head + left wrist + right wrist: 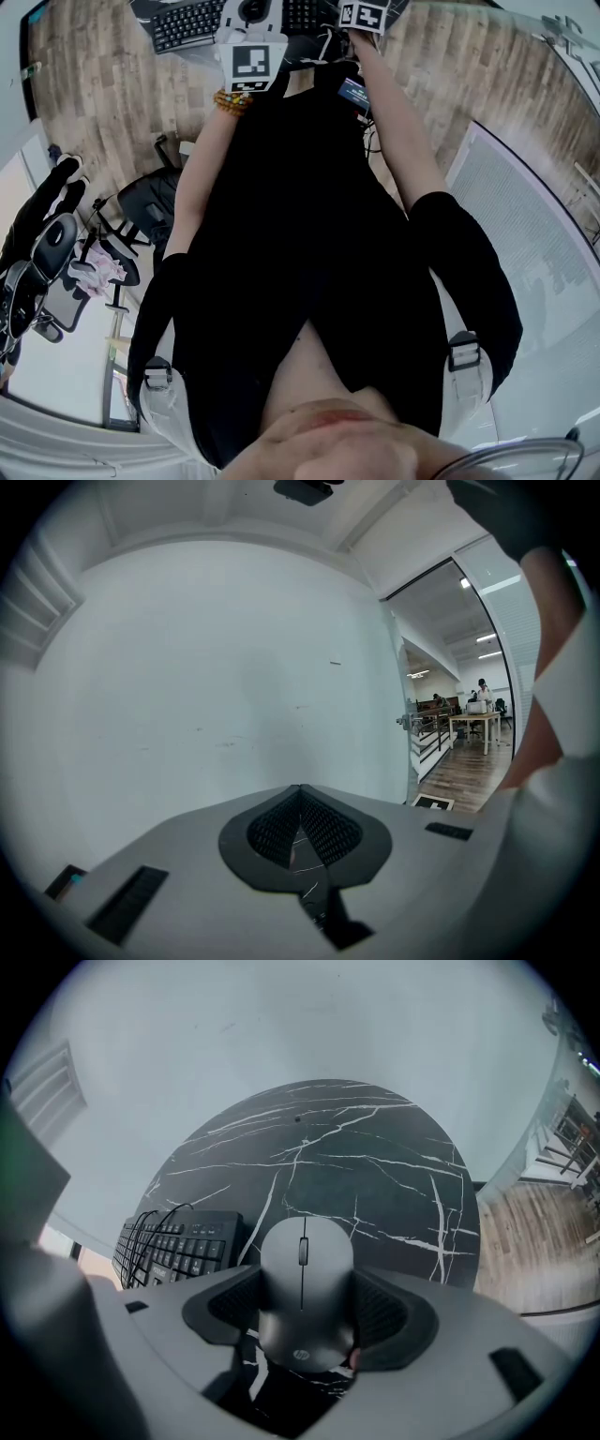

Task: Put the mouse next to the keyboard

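**Mouse clamped in the right gripper, beside the keyboard**

The right gripper (306, 1312) is clenched on the grey mouse (305, 1255). Its two dark ribbed pads (386, 1309) press against the mouse's left and right flanks, and the scroll wheel faces up and away from the camera. The mouse sits over the near part of a round black table (375, 1166) veined with white, but whether it touches the surface cannot be told. In the right gripper view, a black keyboard (183, 1239) lies on the table's left edge, just to the left of the mouse. Thin black cables (150, 1222) loop over the keyboard's far end.

The left gripper (300, 791) is clenched on nothing. Its ribbed pads meet at the tip, and it points at a plain white wall (216, 667).

In the head view, the person's black shirt (309, 244) fills the middle. Both arms reach toward the table at the top of the frame.
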A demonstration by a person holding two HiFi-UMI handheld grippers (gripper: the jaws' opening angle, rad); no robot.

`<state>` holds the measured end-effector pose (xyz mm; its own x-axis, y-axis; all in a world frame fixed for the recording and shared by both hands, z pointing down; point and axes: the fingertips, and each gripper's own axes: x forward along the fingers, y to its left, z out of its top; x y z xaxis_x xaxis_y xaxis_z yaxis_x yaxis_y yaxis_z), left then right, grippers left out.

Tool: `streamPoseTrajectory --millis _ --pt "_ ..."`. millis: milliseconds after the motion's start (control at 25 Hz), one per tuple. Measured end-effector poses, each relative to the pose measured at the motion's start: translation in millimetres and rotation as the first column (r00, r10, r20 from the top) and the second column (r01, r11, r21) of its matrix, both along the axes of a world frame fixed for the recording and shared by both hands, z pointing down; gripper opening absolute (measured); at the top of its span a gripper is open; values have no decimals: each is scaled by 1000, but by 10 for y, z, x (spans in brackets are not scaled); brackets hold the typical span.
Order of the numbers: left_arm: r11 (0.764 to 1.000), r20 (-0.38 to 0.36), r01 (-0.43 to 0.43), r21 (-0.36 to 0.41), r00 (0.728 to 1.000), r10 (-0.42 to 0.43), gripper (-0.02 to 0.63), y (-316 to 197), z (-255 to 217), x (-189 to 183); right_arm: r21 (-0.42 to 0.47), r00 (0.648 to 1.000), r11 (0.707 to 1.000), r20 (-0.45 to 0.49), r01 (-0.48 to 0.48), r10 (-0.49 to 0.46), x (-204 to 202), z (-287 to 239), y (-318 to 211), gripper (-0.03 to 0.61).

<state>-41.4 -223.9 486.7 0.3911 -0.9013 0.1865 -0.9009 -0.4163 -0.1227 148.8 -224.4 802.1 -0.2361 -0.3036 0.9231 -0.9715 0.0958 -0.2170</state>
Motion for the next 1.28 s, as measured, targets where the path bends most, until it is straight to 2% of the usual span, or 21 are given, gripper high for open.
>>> streamPoseTrajectory --millis 200,440,640,960,1280 --pt "1000 -2 0 0 1000 0 14 -12 -14 4 -7 999 1000 26 -24 24 24 -2 -26 284" --pt "1000 -3 -3 6 1000 3 14 -49 -33 43 -15 998 1000 66 -8 9 17 -18 -35 284" --pt "1000 -7 -5 11 1000 5 14 -83 -38 43 -11 993 998 103 -57 58 48 -62 -76 284" --pt "999 -20 -31 44 999 32 14 -84 -175 135 134 989 989 143 -63 43 11 -602 -268 284" --pt "994 -31 -63 90 997 66 14 -138 -375 252 337 974 933 219 -128 55 -66 -1422 -506 283"
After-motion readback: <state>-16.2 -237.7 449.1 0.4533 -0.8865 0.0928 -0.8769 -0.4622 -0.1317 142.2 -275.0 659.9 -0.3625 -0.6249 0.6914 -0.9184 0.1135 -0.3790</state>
